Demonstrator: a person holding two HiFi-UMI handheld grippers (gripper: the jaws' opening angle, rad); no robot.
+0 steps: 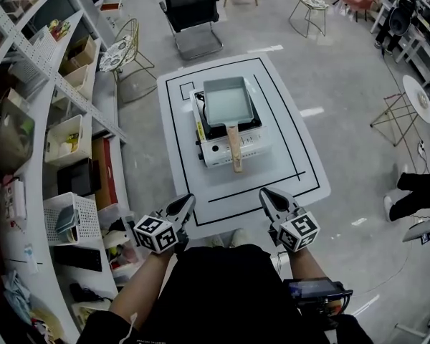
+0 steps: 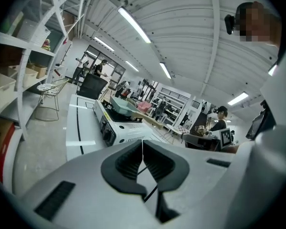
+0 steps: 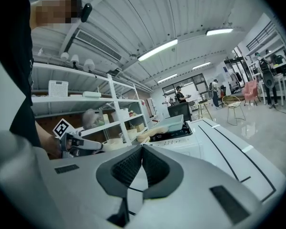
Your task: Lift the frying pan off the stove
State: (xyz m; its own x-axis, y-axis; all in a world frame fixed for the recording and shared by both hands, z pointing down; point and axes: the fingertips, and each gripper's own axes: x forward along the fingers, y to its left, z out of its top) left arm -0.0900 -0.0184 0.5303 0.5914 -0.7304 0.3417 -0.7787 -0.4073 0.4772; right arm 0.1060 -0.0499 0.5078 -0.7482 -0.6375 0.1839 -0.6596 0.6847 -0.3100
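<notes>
A rectangular grey-green frying pan [image 1: 228,102] with a wooden handle [image 1: 235,148] sits on a white portable stove [image 1: 229,138] in the middle of a low white table [image 1: 287,178]. The handle points toward me. My left gripper [image 1: 184,204] hovers at the table's near left edge, jaws shut and empty. At the near right edge my right gripper [image 1: 269,197] is also shut on nothing. Both are well short of the handle. The left gripper view shows the stove [image 2: 121,128] and pan [image 2: 124,104] ahead beyond my left gripper [image 2: 142,144]. In the right gripper view the pan [image 3: 171,123] lies past my right gripper [image 3: 142,149].
White shelving [image 1: 50,120] with bins and boxes runs along the left. A black chair [image 1: 191,9] and a wire chair [image 1: 125,45] stand beyond the table. A small round table [image 1: 418,97] is at the right. People stand in the far background.
</notes>
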